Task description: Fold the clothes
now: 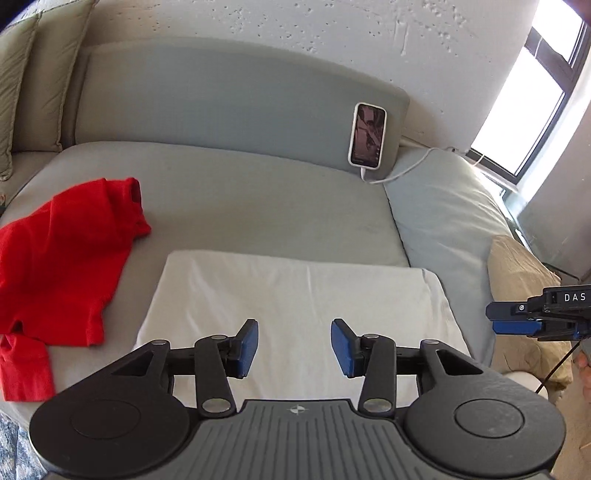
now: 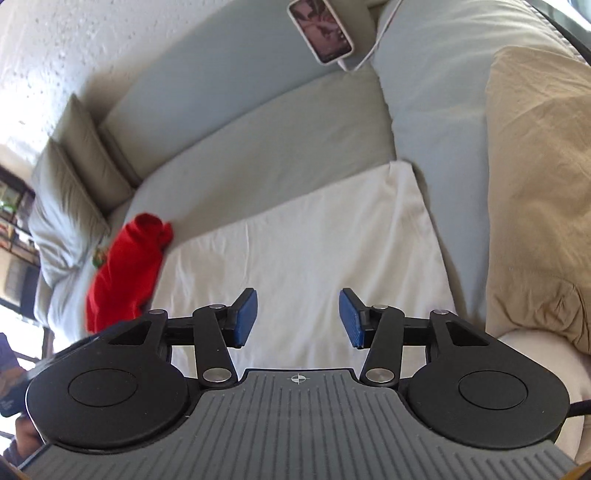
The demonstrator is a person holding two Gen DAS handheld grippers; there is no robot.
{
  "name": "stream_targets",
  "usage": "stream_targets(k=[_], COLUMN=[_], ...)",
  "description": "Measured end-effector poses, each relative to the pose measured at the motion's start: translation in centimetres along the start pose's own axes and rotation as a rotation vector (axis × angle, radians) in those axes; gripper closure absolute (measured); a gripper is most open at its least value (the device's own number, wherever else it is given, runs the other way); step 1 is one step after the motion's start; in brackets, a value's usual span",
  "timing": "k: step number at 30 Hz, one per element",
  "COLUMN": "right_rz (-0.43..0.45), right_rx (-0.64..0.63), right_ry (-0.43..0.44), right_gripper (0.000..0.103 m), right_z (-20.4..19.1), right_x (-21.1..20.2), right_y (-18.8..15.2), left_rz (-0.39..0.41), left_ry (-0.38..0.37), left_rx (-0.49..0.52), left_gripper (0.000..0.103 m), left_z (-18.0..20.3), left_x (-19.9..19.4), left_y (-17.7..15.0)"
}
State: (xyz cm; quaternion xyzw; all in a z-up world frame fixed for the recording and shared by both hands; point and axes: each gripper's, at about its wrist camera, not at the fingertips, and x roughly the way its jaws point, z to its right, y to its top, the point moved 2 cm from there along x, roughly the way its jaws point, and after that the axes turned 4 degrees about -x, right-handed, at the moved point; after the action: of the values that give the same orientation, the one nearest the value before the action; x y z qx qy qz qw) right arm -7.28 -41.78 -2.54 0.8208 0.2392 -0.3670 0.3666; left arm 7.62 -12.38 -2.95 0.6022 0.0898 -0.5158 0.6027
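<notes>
A: How many grippers and clothes?

B: 2 grippers; the left gripper (image 1: 294, 347) and right gripper (image 2: 298, 317) both have jaws apart, holding nothing, above 1 white folded garment (image 1: 295, 295) lying flat and rectangular on the grey sofa seat (image 1: 240, 199).

A: Beyond it?

B: 1 crumpled red garment (image 1: 62, 254) left, 1 tan cushion (image 2: 535, 184) right, 1 phone (image 1: 366, 134) against the backrest, a white textured wall (image 1: 295, 22).
</notes>
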Motion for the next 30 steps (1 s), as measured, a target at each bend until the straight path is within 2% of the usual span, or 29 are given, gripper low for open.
stream_targets(k=[3, 5, 8, 13, 18, 20, 22, 25, 28, 30], right_rz=[-0.001, -0.017, -0.021, 0.034, 0.033, 0.020, 0.018, 0.003, -0.002, 0.032], right_rx=[0.057, 0.092, 0.172, 0.212, 0.245, 0.267, 0.298, 0.343, 0.386, 0.428], right_ry=[-0.040, -0.051, -0.078, -0.136, -0.165, -0.160, -0.153, -0.156, -0.145, -0.114], right_gripper=[0.052, 0.052, 0.052, 0.052, 0.054, 0.058, 0.058, 0.058, 0.059, 0.059], right_z=[1.1, 2.5, 4.4, 7.4, 9.6, 10.2, 10.8, 11.2, 11.2, 11.5], right_x=[1.4, 2.9, 5.6, 8.0, 9.9, 10.7, 11.2, 12.4, 13.7, 14.1], right_y=[2.5, 3.8, 5.3, 7.5, 8.4, 8.4, 8.5, 8.6, 8.8, 9.0], left_rz=[-0.016, -0.067, -0.093, -0.037, -0.038, -0.060, -0.098, -0.093, -0.094, -0.092], left_ry=[0.052, 0.083, 0.113, 0.120, 0.120, 0.165, 0.224, 0.223, 0.227, 0.224], left_rx=[-0.010, -0.042, -0.053, -0.113, -0.187, -0.197, -0.237, -0.307, -0.315, -0.322], left_gripper=[0.059, 0.059, 0.059, 0.060, 0.071, 0.077, 0.089, 0.089, 0.089, 0.090], left_z=[-0.3, -0.9, -1.4, -3.2, -5.0, -5.8, -7.1, -8.1, -8.3, -8.6], left_x=[2.7, 5.1, 7.9, 10.9, 14.2, 15.5, 16.8, 17.0, 17.0, 16.9], left_y=[1.4, 2.1, 2.6, 3.5, 3.9, 3.7, 3.2, 3.1, 3.1, 3.0])
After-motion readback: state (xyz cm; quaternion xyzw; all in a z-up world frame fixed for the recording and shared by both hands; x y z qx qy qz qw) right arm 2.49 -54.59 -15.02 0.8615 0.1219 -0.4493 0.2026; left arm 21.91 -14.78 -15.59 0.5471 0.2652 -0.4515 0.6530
